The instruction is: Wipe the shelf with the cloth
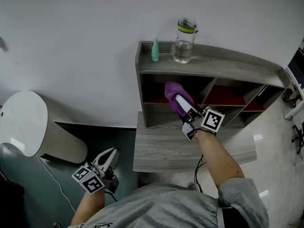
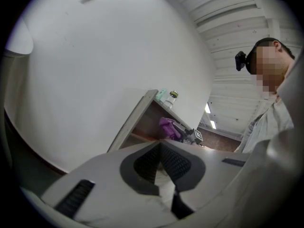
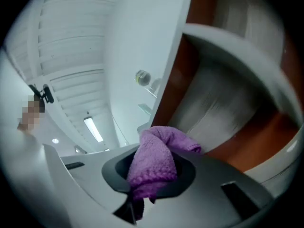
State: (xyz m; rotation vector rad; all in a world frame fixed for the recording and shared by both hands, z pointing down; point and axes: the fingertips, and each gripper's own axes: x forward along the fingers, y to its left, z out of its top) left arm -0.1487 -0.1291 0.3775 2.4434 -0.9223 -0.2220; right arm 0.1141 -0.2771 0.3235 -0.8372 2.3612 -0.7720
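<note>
A grey wooden shelf unit [image 1: 213, 65] with red-brown compartments stands against the white wall. My right gripper [image 1: 179, 100] is shut on a purple cloth [image 1: 174, 94] and reaches into the left compartment, above its grey floor. In the right gripper view the purple cloth [image 3: 154, 163] bulges up between the jaws, with the compartment's grey board [image 3: 218, 113] ahead. My left gripper [image 1: 110, 158] hangs low at the left, away from the shelf, jaws shut on nothing. From the left gripper view the shelf [image 2: 142, 115] and the cloth [image 2: 167, 126] appear in the distance.
A clear water bottle [image 1: 185, 41] with a yellow-green band and a small teal cone [image 1: 155, 50] stand on the shelf top. A lower grey ledge [image 1: 166, 146] juts out in front. A white rounded bin [image 1: 28, 125] sits at the left.
</note>
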